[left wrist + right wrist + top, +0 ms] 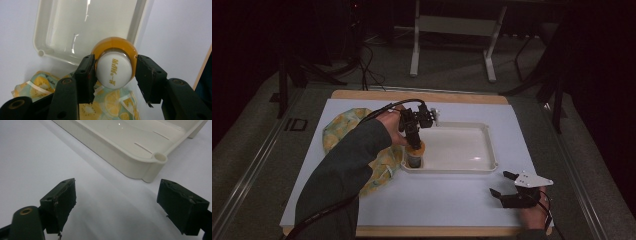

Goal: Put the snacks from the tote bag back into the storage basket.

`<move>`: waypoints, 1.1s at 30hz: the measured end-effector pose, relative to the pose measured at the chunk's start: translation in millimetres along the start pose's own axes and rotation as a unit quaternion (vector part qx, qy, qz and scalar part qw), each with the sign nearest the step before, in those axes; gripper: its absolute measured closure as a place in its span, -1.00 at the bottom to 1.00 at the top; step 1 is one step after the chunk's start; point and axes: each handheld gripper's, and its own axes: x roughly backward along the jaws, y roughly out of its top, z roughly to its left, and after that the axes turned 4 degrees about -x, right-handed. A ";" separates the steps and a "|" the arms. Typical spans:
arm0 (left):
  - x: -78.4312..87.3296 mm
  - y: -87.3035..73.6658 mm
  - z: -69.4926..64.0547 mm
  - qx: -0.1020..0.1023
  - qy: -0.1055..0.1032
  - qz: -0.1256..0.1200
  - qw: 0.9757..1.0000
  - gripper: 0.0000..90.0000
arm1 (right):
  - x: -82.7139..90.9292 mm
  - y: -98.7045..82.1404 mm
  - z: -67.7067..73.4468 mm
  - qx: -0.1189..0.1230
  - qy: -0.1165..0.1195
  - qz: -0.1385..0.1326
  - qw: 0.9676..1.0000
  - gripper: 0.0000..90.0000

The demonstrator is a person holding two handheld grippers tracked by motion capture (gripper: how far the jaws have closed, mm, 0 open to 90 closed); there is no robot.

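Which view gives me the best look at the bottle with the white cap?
The left gripper view: the bottle sits close up between the jaws, its white cap with gold lettering and its orange collar clear. In the high view it is small and dim at the tray's near-left corner, partly behind the left gripper.

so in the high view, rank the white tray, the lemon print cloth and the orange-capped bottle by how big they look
1. white tray
2. lemon print cloth, though a sleeve covers part of it, so it may rival the tray
3. orange-capped bottle, plainly the smallest, standing in the tray's near left corner
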 end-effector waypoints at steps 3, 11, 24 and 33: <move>2.2 -2.8 -0.1 -0.001 0.010 -0.018 1.000 0.07 | -0.1 0.0 0.0 0.000 0.000 0.000 1.000 -0.66; 10.4 -10.5 1.3 0.004 0.011 -0.036 0.999 0.04 | -0.1 0.0 0.0 0.000 0.000 0.001 1.000 -0.66; 32.2 -30.8 0.4 0.012 0.033 -0.067 0.997 0.02 | 0.0 0.0 -0.2 -0.002 0.001 0.001 1.000 -0.66; 38.1 -70.3 -7.6 0.039 0.057 -0.129 0.989 0.03 | -1.6 0.4 -0.6 -0.004 0.001 0.007 1.000 -0.66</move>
